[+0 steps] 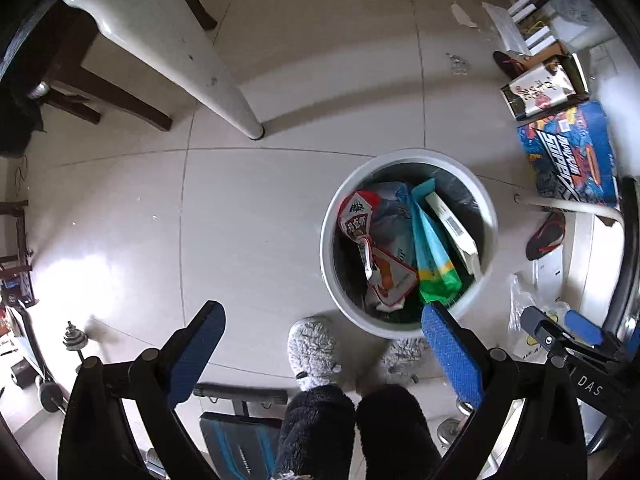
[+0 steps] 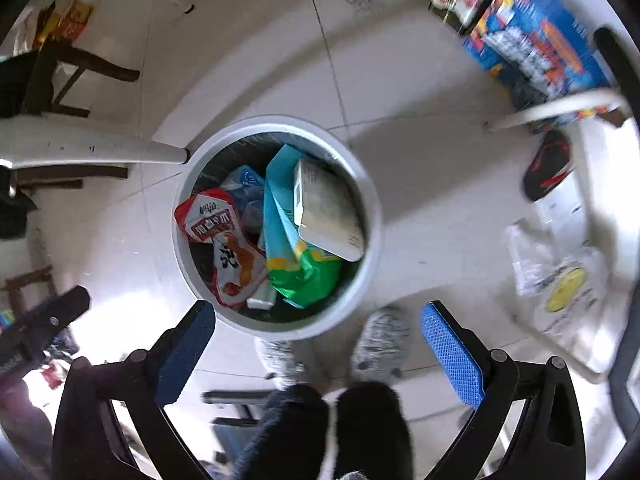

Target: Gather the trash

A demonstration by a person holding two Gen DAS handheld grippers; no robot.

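Your round white trash bin (image 2: 372, 216) stood upright on the tiled floor, nearly full. In it a red-and-white snack pouch (image 2: 218, 236) lay beside a blue-and-green bag (image 2: 296, 268), with a pale flat box (image 2: 328, 216) tilted on top of that bag.

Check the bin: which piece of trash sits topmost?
The flat white box: it rests on the teal-and-green bag, while the red-and-white snack pouch lies beside it.

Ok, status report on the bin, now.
Left gripper open, empty. Right gripper open, empty. Trash bin holds wrappers and white box. Slippered feet beside bin.
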